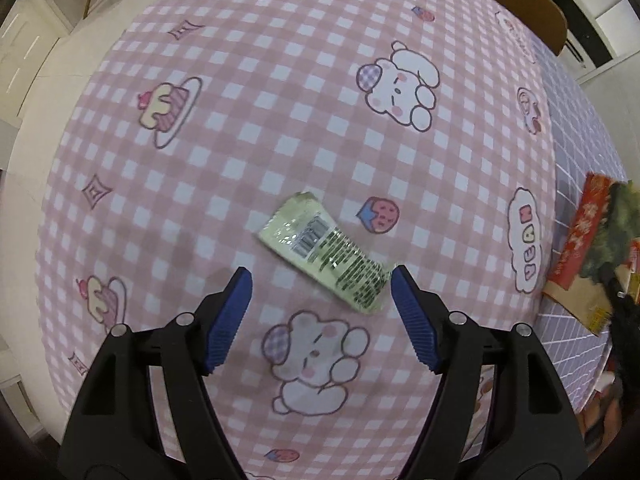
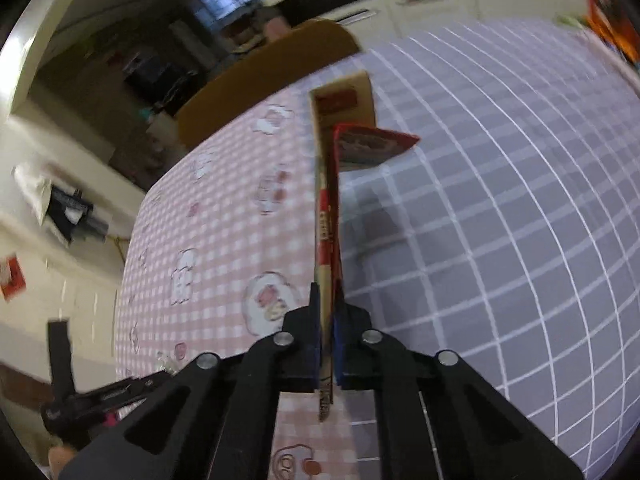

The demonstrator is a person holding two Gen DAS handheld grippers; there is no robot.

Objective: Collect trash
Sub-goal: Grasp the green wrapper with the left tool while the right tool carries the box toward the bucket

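Both tongs work: my left gripper [image 1: 322, 280] gapes over the green wrapper [image 1: 326, 254]; my right gripper [image 2: 327, 300] pinches a paper bag [image 2: 326, 216] edge-on.

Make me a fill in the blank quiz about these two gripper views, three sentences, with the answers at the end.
1. The left gripper hangs with its jaws ____ above the pale green wrapper.
2. The right gripper is shut on a flattened ____ carton.
3. The wrapper lies on the ____ checked tablecloth, which has cartoon animals printed on it.

Answers: open; red; pink
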